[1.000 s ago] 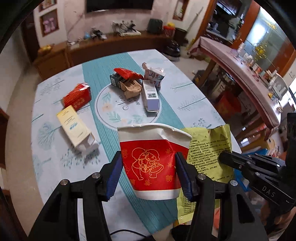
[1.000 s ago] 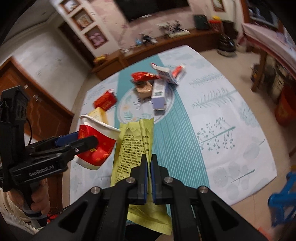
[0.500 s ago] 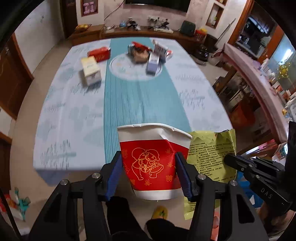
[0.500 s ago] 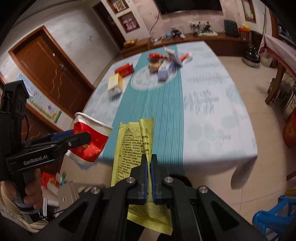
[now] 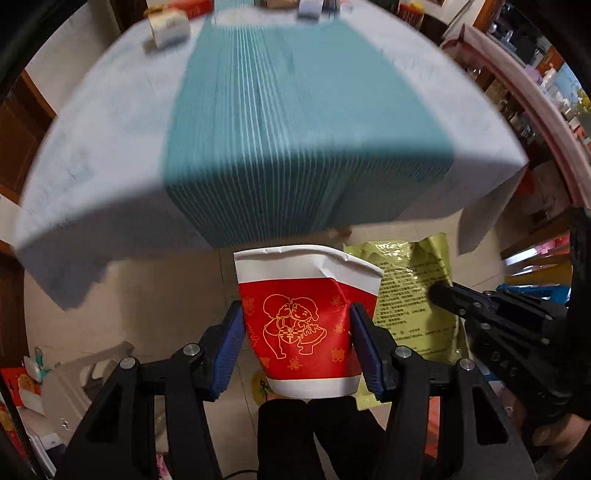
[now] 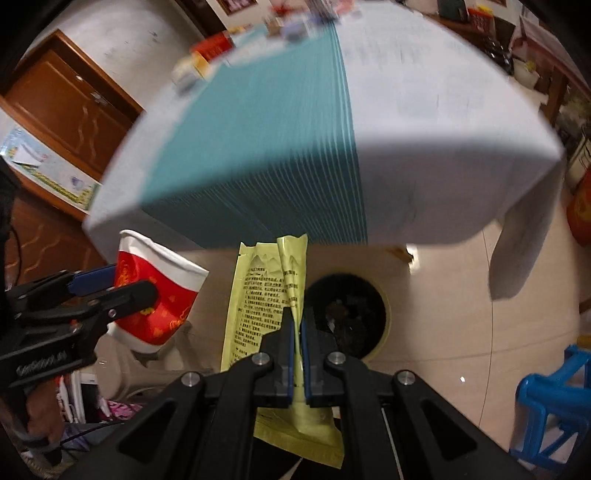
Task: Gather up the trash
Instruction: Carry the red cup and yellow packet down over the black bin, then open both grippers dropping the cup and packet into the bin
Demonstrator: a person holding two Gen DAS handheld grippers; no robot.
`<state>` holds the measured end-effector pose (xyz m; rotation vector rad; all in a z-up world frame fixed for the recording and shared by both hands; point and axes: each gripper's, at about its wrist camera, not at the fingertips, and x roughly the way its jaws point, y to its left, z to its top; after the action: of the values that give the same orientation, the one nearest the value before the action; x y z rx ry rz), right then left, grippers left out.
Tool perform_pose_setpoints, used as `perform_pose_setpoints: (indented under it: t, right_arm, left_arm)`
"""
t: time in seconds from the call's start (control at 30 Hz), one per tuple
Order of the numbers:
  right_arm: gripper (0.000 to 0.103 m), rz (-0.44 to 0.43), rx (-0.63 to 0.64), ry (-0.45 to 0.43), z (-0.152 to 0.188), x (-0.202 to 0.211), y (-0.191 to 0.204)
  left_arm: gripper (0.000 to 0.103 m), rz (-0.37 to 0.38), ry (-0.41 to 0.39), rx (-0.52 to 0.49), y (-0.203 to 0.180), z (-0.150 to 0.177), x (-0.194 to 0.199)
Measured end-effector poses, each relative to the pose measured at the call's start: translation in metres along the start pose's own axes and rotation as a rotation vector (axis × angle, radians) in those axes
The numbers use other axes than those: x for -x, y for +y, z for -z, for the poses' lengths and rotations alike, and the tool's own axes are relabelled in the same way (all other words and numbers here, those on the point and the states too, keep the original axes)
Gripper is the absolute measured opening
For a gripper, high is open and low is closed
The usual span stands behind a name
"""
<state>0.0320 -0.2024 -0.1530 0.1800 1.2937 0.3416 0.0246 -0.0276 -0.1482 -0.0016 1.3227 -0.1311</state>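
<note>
Trash held: one paper cup point(image 5: 306, 317), one yellow wrapper point(image 6: 266, 291).

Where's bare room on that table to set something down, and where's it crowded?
Free: the whole near half of the table, teal runner and white cloth either side, down to the near edge. Crowded: the far end, where boxes and wrappers cluster, with two more boxes at the far left side.
</note>
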Motion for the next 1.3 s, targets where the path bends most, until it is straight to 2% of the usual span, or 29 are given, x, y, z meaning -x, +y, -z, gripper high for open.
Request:
perform_pose_setpoints:
  t: [0.17, 0.33, 0.53, 0.67, 0.77, 0.83, 0.9, 1.07, 1.3]
  right_arm:
    - [0.003, 0.081, -0.026, 0.016, 0.025, -0.085, -0.019]
    - [0.003, 0.116, -0.059, -0.026, 0.038, -0.153, -0.046]
    - [0.007, 0.113, -0.101, -0.080, 0.045, -0.228, -0.081]
    - [0.008, 0.104, -0.116, -0.073, 0.048, -0.262, -0.096]
    - [0.015, 0.091, -0.126, -0.052, 0.051, -0.282, -0.107]
    - [0.036, 0.089, -0.119, -0.032, 0.053, -0.292, -0.109]
    - [0.047, 0.107, -0.100, -0.028, 0.053, -0.297, -0.107]
    - [0.050, 0.126, -0.114, -0.019, 0.057, -0.296, -0.111]
    - [0.050, 0.138, -0.116, 0.012, 0.063, -0.281, -0.102]
  left_arm:
    - [0.055, -0.012, 0.022, 0.023, 0.002, 0.022, -0.086]
    - [0.055, -0.010, 0.018, 0.048, 0.004, 0.029, -0.175]
    - [0.056, 0.001, -0.013, 0.050, 0.002, 0.031, -0.254]
    - [0.058, 0.002, 0.004, 0.053, 0.002, 0.030, -0.293]
    - [0.067, 0.002, 0.028, 0.056, 0.004, 0.027, -0.310]
    - [0.071, 0.003, 0.033, 0.054, 0.001, 0.025, -0.317]
    - [0.075, -0.002, 0.037, 0.052, 0.002, 0.026, -0.323]
    - [0.076, -0.030, 0.061, 0.044, 0.010, 0.026, -0.328]
    - [0.076, -0.052, 0.048, 0.055, 0.010, 0.032, -0.301]
